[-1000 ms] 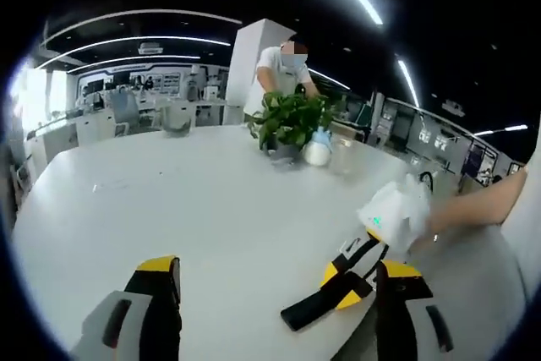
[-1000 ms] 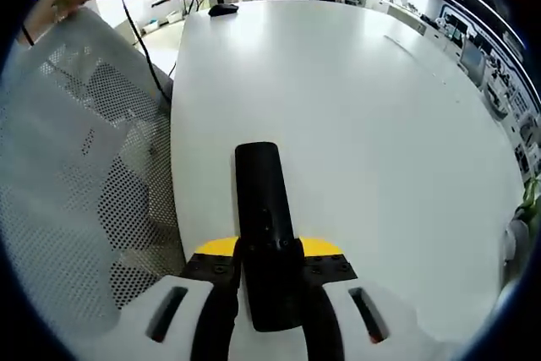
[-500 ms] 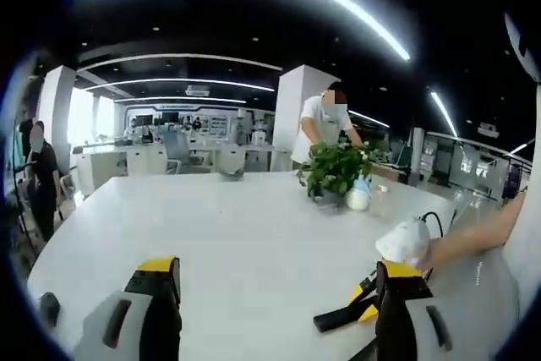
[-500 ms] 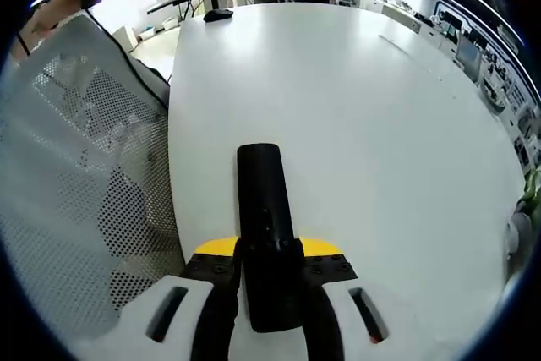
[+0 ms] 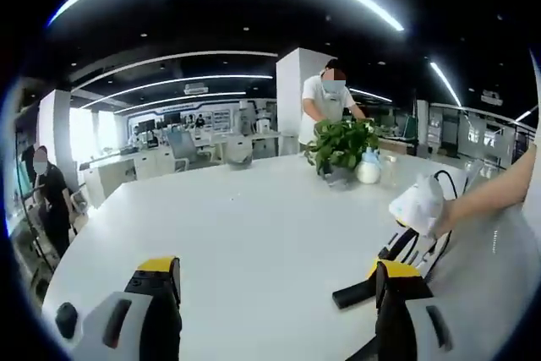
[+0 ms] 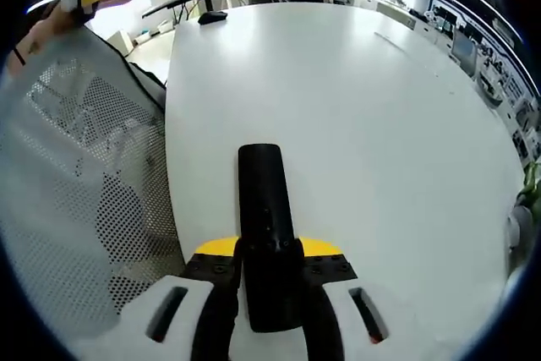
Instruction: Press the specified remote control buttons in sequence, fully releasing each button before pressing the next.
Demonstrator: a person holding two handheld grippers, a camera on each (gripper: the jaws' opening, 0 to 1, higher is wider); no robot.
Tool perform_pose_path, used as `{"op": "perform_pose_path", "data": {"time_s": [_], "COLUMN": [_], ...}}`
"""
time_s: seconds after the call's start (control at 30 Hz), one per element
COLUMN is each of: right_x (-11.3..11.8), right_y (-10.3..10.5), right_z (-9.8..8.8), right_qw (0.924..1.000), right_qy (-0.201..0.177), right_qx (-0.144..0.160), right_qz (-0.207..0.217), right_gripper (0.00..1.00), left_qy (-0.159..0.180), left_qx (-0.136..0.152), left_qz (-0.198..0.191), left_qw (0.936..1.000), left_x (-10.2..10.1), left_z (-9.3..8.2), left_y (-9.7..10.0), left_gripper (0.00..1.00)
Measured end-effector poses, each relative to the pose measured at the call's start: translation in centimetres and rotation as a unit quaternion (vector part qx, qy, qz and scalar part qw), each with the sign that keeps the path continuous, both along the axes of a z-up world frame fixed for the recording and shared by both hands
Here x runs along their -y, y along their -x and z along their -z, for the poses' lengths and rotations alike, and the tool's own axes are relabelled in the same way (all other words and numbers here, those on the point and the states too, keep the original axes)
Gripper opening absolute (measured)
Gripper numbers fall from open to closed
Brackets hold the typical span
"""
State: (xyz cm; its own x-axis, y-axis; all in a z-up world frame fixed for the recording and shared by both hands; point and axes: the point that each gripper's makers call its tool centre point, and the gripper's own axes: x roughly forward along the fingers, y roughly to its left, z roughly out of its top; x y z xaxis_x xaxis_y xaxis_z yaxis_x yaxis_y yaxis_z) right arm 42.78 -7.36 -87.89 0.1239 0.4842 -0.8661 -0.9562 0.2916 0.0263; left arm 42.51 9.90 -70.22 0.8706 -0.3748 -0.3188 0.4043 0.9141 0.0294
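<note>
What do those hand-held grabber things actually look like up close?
Each one has two chunky jaws, pale grey at the base with a dark slot, then black, then capped with yellow. The left gripper shows this plainly in its own view; the right gripper has a yellow band across its black jaws. In the left gripper view, a black cable loops at the right gripper.

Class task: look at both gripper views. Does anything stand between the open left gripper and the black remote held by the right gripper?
Nothing visible does. The left gripper is open over bare white table, and the remote, clamped in the right gripper, lies just right of it.
</note>
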Motion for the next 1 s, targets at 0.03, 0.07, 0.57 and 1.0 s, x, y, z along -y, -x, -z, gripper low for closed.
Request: {"op": "perform_pose_path", "data": {"time_s": [0.03,0.07,0.57,1.0], "right_x": [0.0,0.0,0.1,0.0], "right_y": [0.0,0.0,-1.6,-5.3], "right_z": [0.0,0.0,0.2,0.2], "right_qw": [1.0000,0.9999,0.9985,0.9974], "right_qy": [0.005,0.011,0.029,0.038], "right_qx": [0.003,0.006,0.004,-0.005], "right_qz": [-0.004,-0.008,-0.047,-0.060], "right_gripper": [0.25,0.25,0.24,0.24], "left_qy": [0.004,0.007,0.014,0.003], "left_qx": [0.004,0.004,0.003,0.000], "left_qz": [0.000,-0.002,-0.025,-0.015], "left_qw": [1.0000,1.0000,0.9996,0.9999], "left_x": [-0.1,-0.2,-1.5,-1.1], "left_z": [-0.2,-0.3,0.0,0.2], "left_y": [0.0,-0.1,-0.3,-0.1], "left_gripper": [1.00,1.00,1.00,0.97]}}
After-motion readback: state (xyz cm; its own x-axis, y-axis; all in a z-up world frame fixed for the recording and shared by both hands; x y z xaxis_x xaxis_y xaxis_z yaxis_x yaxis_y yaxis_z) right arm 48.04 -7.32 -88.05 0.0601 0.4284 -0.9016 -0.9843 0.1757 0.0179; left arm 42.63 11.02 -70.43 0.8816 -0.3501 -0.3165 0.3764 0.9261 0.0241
